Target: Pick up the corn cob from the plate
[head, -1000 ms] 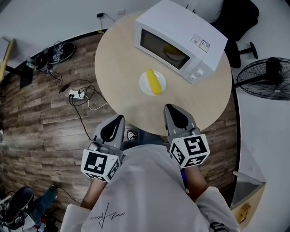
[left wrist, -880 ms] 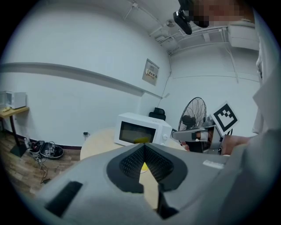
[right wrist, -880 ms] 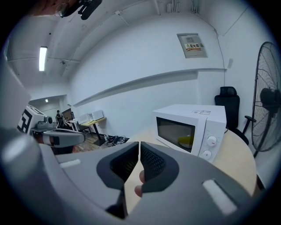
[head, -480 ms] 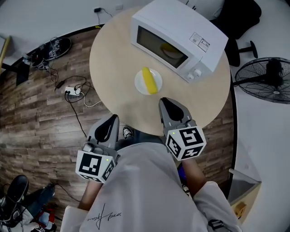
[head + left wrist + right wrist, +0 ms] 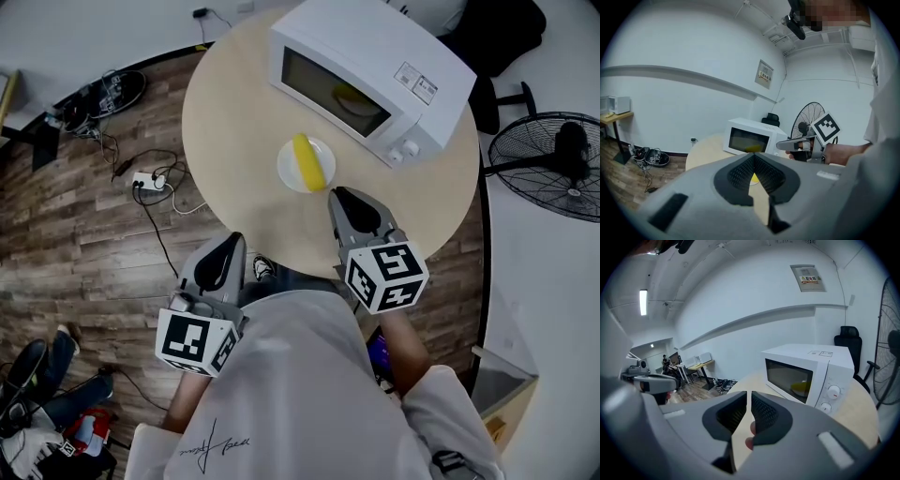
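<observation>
Over on the left, a power strip (image 5: pixel 150 180) and cables are lying on the wood floor. The left gripper (image 5: pixel 232 242) is hanging off the near edge of the round table (image 5: pixel 234 122), out over the floor, well away from the plate. In its own view the left gripper (image 5: pixel 753 156) is showing both jaws pressed together at the tips with nothing between them. The corn cob (image 5: pixel 309 161) is lying on the little white plate (image 5: pixel 284 169) mid-table, right in front of the microwave (image 5: pixel 375 56), and nothing is touching it. The right gripper (image 5: pixel 336 193) is pointing at the plate with its tips hovering just beside the near rim. In its own view the right gripper (image 5: pixel 749 399) is showing jaws all but together, just a thin slit between them, pinching nothing. Something yellow is sitting behind the microwave door (image 5: pixel 352 97). A fan (image 5: pixel 553 164) is standing on the floor at the far right.
</observation>
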Demonstrator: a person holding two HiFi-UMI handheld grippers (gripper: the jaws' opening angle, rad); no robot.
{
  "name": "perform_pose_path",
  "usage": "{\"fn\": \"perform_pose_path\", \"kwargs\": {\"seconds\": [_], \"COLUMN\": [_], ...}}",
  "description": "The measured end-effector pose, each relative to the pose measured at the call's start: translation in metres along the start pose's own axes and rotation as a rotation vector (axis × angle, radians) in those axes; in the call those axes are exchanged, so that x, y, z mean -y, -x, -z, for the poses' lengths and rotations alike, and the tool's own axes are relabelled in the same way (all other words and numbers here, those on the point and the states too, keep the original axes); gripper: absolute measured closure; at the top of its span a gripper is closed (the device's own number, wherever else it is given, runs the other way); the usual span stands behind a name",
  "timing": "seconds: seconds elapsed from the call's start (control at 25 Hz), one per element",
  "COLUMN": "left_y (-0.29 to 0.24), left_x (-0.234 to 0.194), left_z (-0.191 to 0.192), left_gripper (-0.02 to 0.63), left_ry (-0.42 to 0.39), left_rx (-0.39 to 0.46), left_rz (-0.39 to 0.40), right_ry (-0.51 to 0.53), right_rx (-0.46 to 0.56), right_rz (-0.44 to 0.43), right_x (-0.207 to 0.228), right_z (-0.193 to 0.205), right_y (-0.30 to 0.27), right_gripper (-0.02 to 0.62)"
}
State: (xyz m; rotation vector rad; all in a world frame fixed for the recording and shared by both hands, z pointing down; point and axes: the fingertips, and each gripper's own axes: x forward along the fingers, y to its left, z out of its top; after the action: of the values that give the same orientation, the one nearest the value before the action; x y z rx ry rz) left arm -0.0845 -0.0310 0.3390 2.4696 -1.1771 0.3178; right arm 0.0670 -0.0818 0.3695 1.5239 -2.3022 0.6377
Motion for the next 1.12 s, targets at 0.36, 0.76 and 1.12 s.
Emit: {"fn": "perform_pose_path", "kwargs": {"seconds": [0.36,0.76,1.12], "left_y": [-0.001,-0.003,-0.007], "left_x": [-0.007,-0.012,-0.014], "left_z": [0.005,0.014,0.018], "left_gripper": [0.606,0.606,0.606], "left_ry": [0.000,0.002,0.012], "left_rx": [-0.021,-0.051,-0.064], "left_rz": [-0.023,-0.038,-0.046], "right_ry": [-0.003,-0.003,-0.018], "right_rx": [-0.029,-0.080,-0.122], "right_rz": [-0.006,-0.022,-0.025], "right_x": [0.018,0.024,0.035], "right_z": [-0.002,0.009,0.021], "right_y": [-0.018,-0.038,-0.054], "right_gripper": [0.537,0.523,0.518]}}
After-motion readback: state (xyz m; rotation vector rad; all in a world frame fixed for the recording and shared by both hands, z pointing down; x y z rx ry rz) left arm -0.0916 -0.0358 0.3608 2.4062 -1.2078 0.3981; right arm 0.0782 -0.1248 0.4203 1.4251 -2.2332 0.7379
